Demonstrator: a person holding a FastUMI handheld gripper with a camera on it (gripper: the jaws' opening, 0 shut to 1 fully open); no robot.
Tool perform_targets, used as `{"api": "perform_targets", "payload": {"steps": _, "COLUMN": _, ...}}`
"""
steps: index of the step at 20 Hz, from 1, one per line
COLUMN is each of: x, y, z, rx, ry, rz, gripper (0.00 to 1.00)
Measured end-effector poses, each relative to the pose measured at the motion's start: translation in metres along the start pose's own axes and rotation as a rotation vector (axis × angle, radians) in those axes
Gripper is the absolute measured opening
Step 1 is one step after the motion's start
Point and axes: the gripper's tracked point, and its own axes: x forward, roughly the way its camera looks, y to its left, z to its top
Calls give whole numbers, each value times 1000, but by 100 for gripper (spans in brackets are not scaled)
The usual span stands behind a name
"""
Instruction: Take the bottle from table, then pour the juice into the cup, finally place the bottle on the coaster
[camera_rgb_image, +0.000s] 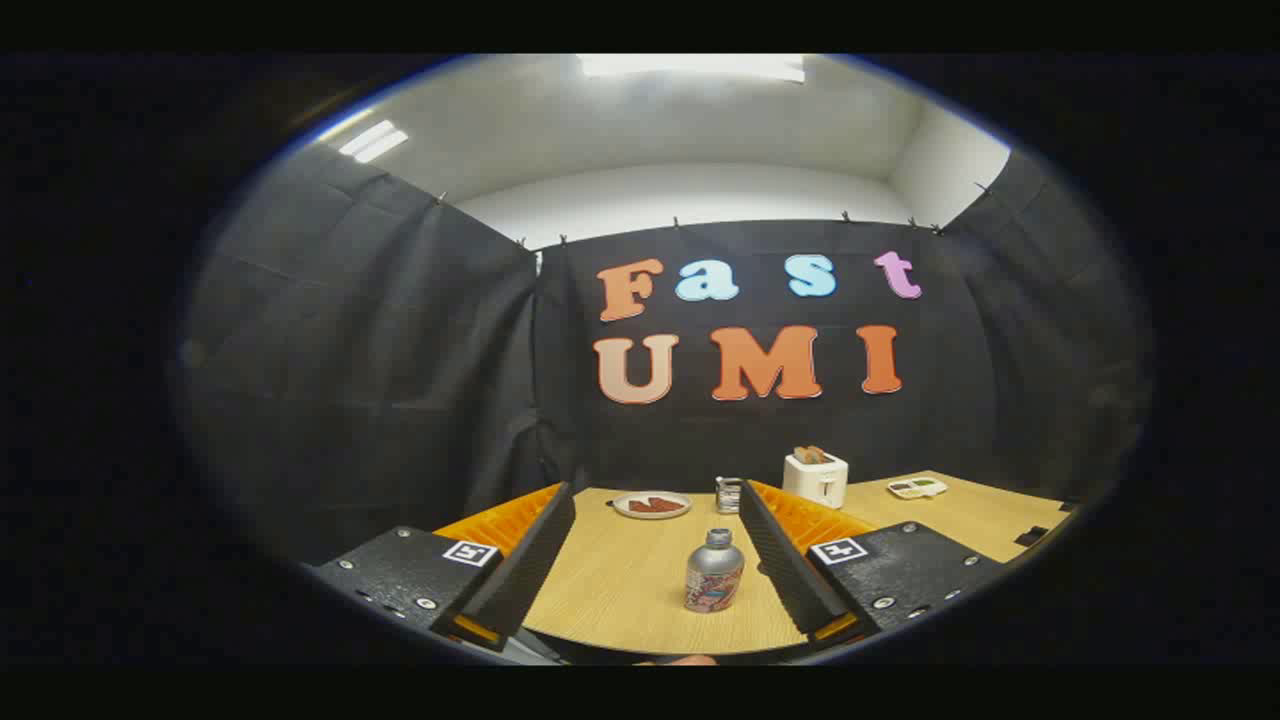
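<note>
The bottle (714, 571) stands upright on the counter (630, 590) between my gripper (655, 560) fingers, which are spread apart and not touching it; its label print is too small to read. Beyond it sit a plate (651, 505), a cup (728, 495) and a toaster (815, 478).

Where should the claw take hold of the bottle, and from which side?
Probably the wide body of the bottle, below its narrow capped neck, approaching level from the front. It stands upright on the table between the fingers of the open claw.

A squat silver bottle (714, 572) with a patterned label is seen upright and capped on the wooden table (620, 590), between the spread fingers, nearer the right one.
</note>
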Motion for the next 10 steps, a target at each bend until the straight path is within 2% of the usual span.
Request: {"api": "perform_targets", "payload": {"steps": 10, "x": -5, "y": -18, "z": 12, "rx": -78, "ry": -7, "rz": -60, "gripper": 98}}
